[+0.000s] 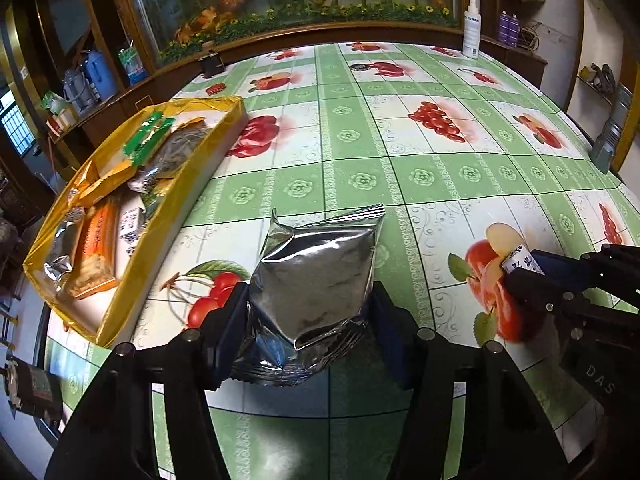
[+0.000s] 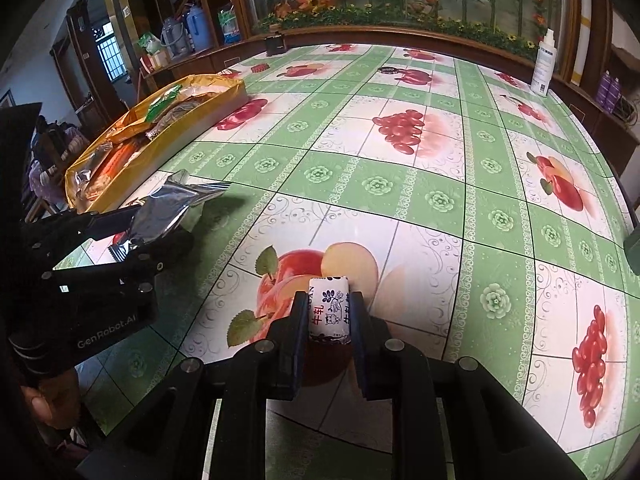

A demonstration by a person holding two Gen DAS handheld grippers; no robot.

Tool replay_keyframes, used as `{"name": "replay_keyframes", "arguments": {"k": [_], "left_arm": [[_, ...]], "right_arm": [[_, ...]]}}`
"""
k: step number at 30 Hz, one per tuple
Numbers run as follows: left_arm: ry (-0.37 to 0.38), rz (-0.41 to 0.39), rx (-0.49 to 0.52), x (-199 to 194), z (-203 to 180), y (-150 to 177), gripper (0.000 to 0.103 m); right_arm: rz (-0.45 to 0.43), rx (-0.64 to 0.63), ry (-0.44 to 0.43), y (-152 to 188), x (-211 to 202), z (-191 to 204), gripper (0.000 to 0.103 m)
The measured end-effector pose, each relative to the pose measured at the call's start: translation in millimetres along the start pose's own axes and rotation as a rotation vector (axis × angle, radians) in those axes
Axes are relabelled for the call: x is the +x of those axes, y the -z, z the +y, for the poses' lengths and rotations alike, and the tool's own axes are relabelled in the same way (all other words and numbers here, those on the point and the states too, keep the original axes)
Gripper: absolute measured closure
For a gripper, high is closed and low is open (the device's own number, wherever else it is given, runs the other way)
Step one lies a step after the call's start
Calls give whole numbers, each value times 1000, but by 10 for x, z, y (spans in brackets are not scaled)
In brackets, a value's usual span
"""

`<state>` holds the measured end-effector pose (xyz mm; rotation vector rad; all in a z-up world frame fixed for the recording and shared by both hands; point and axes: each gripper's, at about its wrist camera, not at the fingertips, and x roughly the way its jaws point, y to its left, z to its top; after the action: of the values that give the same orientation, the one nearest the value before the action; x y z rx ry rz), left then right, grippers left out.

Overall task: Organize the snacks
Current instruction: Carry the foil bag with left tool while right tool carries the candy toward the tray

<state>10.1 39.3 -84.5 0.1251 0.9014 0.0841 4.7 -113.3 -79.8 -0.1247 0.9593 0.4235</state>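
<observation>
Left claw (image 1: 310, 316): closed on the silver snack packet (image 1: 316, 276).
Right claw (image 2: 329, 316): closed on a small wrapped candy (image 2: 329, 308).
Yellow tray (image 1: 200, 168): seen ahead-left of the left claw, on the table (image 1: 400, 160).

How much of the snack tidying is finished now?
Done: several snacks lie in the yellow tray. In hand: the left gripper holds a silver packet; the right gripper grips a small candy. Left: both must go into the tray.
</observation>
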Motion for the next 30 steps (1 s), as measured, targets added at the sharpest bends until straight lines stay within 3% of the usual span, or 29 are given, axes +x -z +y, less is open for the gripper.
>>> {"name": "replay_keyframes", "arguments": {"k": [30], "left_arm": [[-33,-19,-150,-87,611,132,45]], "right_arm": [[-20,-123,-77,-251,16,672,83]]}}
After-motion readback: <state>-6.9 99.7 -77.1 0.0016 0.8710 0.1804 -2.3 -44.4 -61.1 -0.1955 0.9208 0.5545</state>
